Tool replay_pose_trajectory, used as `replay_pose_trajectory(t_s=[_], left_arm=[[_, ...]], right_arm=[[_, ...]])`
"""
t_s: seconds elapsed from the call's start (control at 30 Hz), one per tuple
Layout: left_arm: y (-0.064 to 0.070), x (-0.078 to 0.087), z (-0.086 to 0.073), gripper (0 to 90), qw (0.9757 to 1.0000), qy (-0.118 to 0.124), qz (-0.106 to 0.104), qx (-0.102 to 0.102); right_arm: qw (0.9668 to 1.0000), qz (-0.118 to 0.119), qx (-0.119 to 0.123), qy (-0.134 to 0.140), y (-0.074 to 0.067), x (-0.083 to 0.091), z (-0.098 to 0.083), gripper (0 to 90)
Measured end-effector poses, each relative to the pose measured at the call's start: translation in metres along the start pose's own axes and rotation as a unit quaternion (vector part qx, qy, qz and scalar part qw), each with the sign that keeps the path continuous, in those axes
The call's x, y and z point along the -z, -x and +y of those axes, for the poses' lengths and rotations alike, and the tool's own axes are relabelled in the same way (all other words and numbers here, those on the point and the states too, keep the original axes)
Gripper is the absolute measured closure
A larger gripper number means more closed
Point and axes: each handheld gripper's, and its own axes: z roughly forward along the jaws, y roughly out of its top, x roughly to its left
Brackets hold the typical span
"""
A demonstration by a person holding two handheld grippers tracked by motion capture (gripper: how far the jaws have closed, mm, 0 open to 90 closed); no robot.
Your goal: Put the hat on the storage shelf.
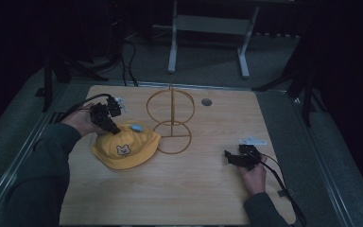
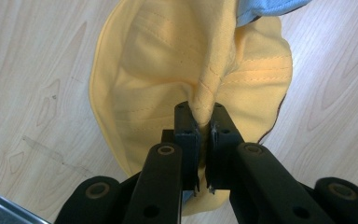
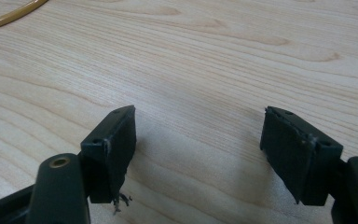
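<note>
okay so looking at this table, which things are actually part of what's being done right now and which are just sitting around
In use:
yellow hat, a fold of its fabric pinched
left gripper, shut on that fold
wire stand, close beside the hat, probably its destination

Lying about:
right gripper, open over bare wood
table
grey disc set in the tabletop

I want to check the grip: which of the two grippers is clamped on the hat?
The left gripper: its jaws pinch a fold of the yellow hat. The right gripper stands open over bare table.

hats: 1 yellow hat [image 1: 125, 150] | wire stands: 1 wire stand [image 1: 171, 120] | claws: 2
</note>
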Motion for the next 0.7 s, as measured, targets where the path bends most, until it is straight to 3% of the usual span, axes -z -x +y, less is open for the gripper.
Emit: replay_pose_trajectory(t_s=[0.2, 0.7], left_arm=[[-0.003, 0.006, -0.004, 85.0, 1.0000, 0.000, 0.008, 0.005], [-0.012, 0.021, -0.013, 84.8, 0.9984, 0.024, 0.023, 0.046]], right_arm=[[1.0000, 0.000, 0.000, 0.000, 0.000, 0.000, 0.000, 26.7], [1.0000, 0.000, 0.000, 0.000, 0.000, 0.000, 0.000, 26.6]])
